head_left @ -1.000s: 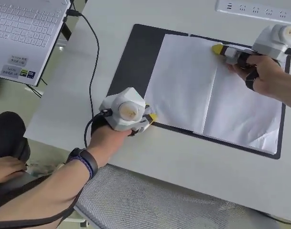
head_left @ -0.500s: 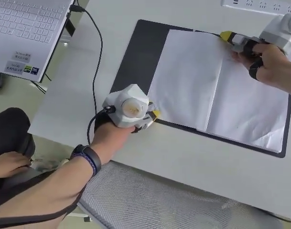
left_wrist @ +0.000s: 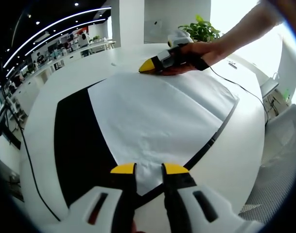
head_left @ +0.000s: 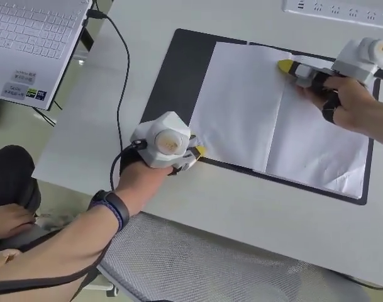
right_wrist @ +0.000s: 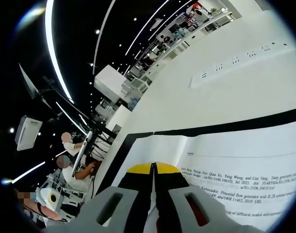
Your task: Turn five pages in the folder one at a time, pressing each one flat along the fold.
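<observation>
A black folder (head_left: 175, 75) lies open on the white table, with a blank white page (head_left: 241, 100) turned to the left and another page (head_left: 323, 145) on the right. My right gripper (head_left: 284, 65) is shut, its yellow tips down on the paper at the far end of the fold (head_left: 274, 126). Its own view shows the shut tips (right_wrist: 153, 167) over a sheet with printed text (right_wrist: 245, 165). My left gripper (head_left: 194, 153) rests at the near left corner of the left page. There its jaws (left_wrist: 149, 169) stand slightly apart over that corner.
A white laptop (head_left: 27, 44) sits at the far left, and a black cable (head_left: 123, 82) runs from it past the folder to my left hand. A white power strip (head_left: 342, 11) lies behind the folder. A grey mesh chair (head_left: 197, 264) sits below the table's near edge.
The right gripper slid a little toward the far end of the fold, then came back to where it was. The left gripper stayed at the page corner. The head camera shifted slightly.
</observation>
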A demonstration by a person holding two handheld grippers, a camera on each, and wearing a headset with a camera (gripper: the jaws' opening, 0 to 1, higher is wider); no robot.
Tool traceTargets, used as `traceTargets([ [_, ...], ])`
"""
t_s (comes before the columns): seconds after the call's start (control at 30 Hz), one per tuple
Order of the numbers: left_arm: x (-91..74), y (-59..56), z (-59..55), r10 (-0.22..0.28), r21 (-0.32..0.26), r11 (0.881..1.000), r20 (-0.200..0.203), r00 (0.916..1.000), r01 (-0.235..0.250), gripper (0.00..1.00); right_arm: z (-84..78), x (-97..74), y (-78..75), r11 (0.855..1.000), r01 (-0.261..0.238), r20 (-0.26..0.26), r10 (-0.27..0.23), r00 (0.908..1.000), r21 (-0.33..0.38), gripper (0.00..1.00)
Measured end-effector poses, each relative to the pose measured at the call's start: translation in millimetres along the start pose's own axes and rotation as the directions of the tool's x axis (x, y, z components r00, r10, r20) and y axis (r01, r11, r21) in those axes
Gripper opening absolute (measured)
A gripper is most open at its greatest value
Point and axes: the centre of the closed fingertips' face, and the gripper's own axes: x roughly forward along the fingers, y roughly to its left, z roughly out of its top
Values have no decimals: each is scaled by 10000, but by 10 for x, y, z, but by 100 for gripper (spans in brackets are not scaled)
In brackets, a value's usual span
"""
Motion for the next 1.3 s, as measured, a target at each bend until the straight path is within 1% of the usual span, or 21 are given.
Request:
traceTargets([
  [0.17,-61,-36,41,0,52,10000,-24,10000,0,19,-213,-124,167,9994,-336,-187,335,9993,-53,0],
  [0.23,-77,-45,51,1,25,10000,-30,10000,-1,19,-227,-161,164,9989,-475,-230,475,9986,4,0],
  [0.27,-83,-51,55,6,48,10000,-49,10000,-5,19,-267,-181,181,9985,-546,-232,546,9982,9,0],
  [0.3,-80,-49,53,7,56,10000,-55,10000,-6,19,-284,-188,190,9983,-582,-249,582,9980,13,0],
  [0.33,-64,-38,44,12,61,10000,-59,10000,-12,19,-369,-228,256,9975,-700,-319,700,9970,6,0],
  [0.5,6,7,3,15,52,10000,-53,10000,-15,19,-545,-309,427,9955,-939,-572,930,9940,-125,0],
  [0.53,17,15,-3,24,49,10000,-50,10000,-23,19,-580,-344,480,9951,-975,-500,967,9941,-136,0],
  [0.6,32,21,-12,24,53,10000,-45,10000,-24,20,-627,-378,518,9952,-981,-511,978,9939,-35,0],
  [0.63,40,26,-18,20,58,10000,-43,10000,-20,20,-679,-405,565,9950,-995,-541,990,9936,-72,0],
  [0.73,57,36,-30,19,66,10000,-38,10000,-19,19,-839,-461,693,9932,-1137,-894,1111,9898,-251,0],
  [0.83,70,39,-39,29,80,10000,-44,10000,-28,20,-978,-518,803,9912,-1271,-1121,1222,9861,-375,0],
  [0.9,76,40,-44,33,91,10000,-51,10000,-32,20,-1044,-546,849,9903,-1328,-1223,1269,9844,-416,0],
  [1.0,90,47,-52,33,92,10000,-51,10000,-32,20,-1194,-604,945,9878,-1483,-1483,1397,9790,-486,0],
  [1.1,96,48,-54,45,116,9999,-67,10000,-44,20,-1310,-648,1026,9862,-1582,-1654,1481,9751,-495,0],
  [1.23,104,51,-57,74,71,9999,-29,10000,-73,20,-1454,-706,1109,9837,-1707,-1890,1575,9693,-557,0],
  [1.3,103,47,-57,86,80,9999,-12,10000,-86,20,-1512,-738,1138,9835,-1744,-1906,1625,9681,-474,0],
])
